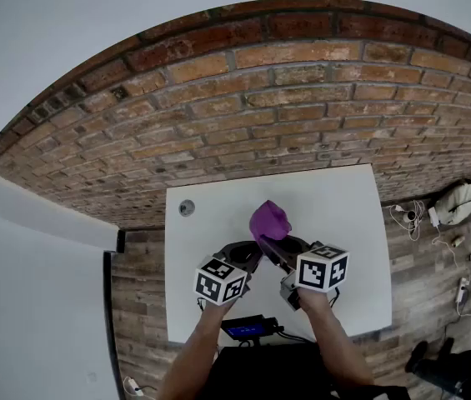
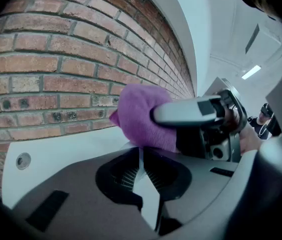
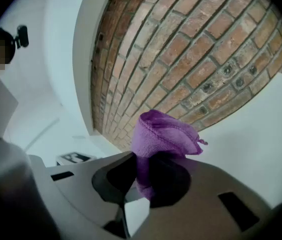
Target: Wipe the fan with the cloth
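A bunched purple cloth (image 1: 269, 221) is held above the white table (image 1: 343, 248). My right gripper (image 1: 267, 242) is shut on the cloth's lower end, and the cloth (image 3: 163, 134) sticks up out of its jaws (image 3: 143, 176). My left gripper (image 1: 248, 252) is close beside it on the left. Its jaws (image 2: 140, 159) stand almost together, with only a thin pale sliver between them and nothing clearly held. In the left gripper view the cloth (image 2: 143, 116) and the right gripper's finger (image 2: 190, 113) sit just past the left jaws. No fan shows in any view.
A brick wall (image 1: 260, 115) runs behind the table. A round grommet (image 1: 187, 207) sits in the table's far left corner. A small dark device with a blue screen (image 1: 248, 327) lies at the near edge. A white bag (image 1: 456, 200) and cables lie on the floor at the right.
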`<action>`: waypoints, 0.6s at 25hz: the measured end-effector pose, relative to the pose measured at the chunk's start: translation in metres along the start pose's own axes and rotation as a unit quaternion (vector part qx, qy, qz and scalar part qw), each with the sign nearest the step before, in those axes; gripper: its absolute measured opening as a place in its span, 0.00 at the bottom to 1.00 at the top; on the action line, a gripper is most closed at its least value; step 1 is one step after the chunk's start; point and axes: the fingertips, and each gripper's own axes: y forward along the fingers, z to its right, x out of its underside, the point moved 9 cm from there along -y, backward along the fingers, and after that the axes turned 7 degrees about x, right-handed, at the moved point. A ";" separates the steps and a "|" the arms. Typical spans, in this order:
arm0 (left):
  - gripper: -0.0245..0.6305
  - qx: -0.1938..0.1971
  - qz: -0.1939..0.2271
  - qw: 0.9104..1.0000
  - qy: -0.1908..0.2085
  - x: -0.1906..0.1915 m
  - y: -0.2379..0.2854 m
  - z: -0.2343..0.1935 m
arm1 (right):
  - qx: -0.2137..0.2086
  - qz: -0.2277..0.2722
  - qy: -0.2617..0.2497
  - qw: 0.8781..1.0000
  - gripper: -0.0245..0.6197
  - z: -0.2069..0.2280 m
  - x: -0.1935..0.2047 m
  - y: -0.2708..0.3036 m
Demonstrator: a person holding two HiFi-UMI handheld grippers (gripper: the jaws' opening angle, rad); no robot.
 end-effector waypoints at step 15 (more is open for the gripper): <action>0.09 -0.001 0.001 1.000 -0.015 0.003 0.001 0.005 | 0.095 -0.021 0.153 0.983 0.11 0.104 0.072 -0.005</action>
